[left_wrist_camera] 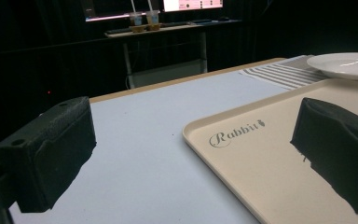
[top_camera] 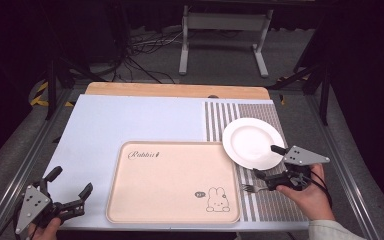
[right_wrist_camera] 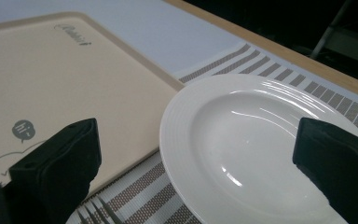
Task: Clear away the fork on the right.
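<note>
A white plate [top_camera: 252,142] lies on the striped placemat [top_camera: 275,205] with its left rim over the beige tray [top_camera: 145,200]; it shows close up in the right gripper view [right_wrist_camera: 242,154]. A fork [top_camera: 251,188] rests on the mat below the plate, its tines [right_wrist_camera: 100,212] at the bottom of that view. My right gripper [top_camera: 268,161] stands open at the plate's near right rim, nothing between its jaws. At the table's near left corner my left gripper [top_camera: 70,182] is open and empty, beside the tray [left_wrist_camera: 261,186] with the word Rabbit.
The tray carries a rabbit drawing [top_camera: 217,199] near its right corner. A pale blue mat [top_camera: 130,120] covers the table's left and middle, with a wooden strip [top_camera: 175,90] along the far edge. Behind the table stand a white frame [top_camera: 225,35] and floor cables [top_camera: 140,60].
</note>
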